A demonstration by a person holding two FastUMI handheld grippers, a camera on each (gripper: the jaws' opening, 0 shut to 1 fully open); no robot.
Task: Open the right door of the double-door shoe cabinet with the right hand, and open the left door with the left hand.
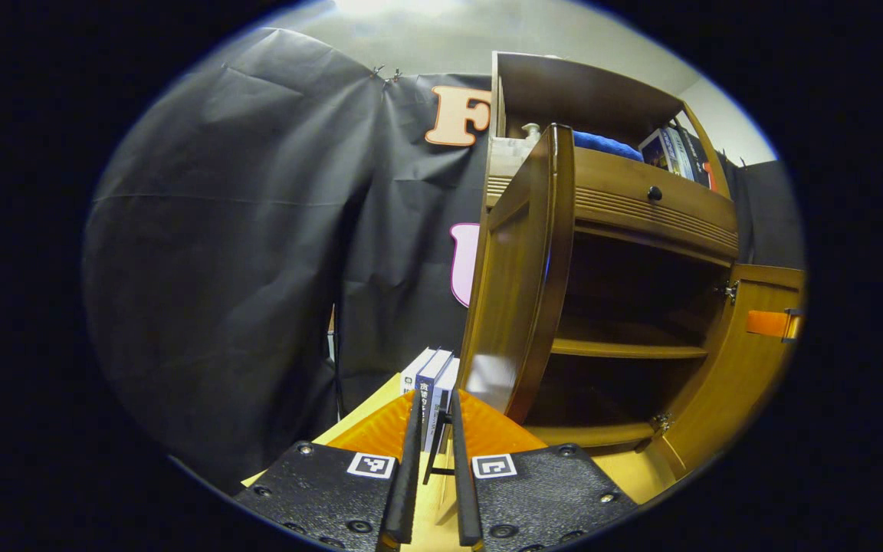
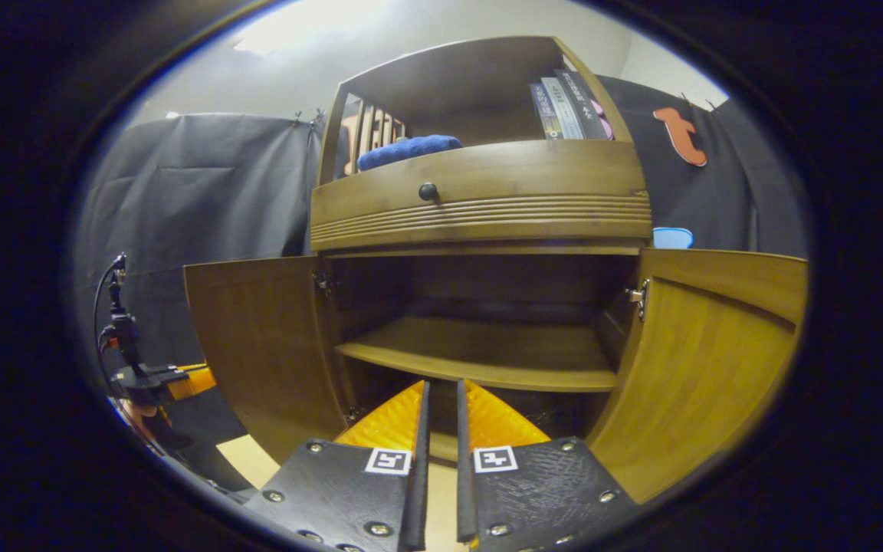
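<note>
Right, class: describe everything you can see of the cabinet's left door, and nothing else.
The left door is a curved panel of glossy brown wood with visible grain. It stands swung wide open, upright, hung by a metal hinge on the cabinet's left side. In the left gripper view it is seen nearly edge-on, its surface catching a pale reflection. No handle is visible on the shown faces. Neither set of tongs touches it.

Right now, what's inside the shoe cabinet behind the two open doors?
Inside the cabinet, one wooden shelf spans the middle with nothing visible on it. The space under it is dark and partly covered by the right gripper, so I can't tell.
</note>
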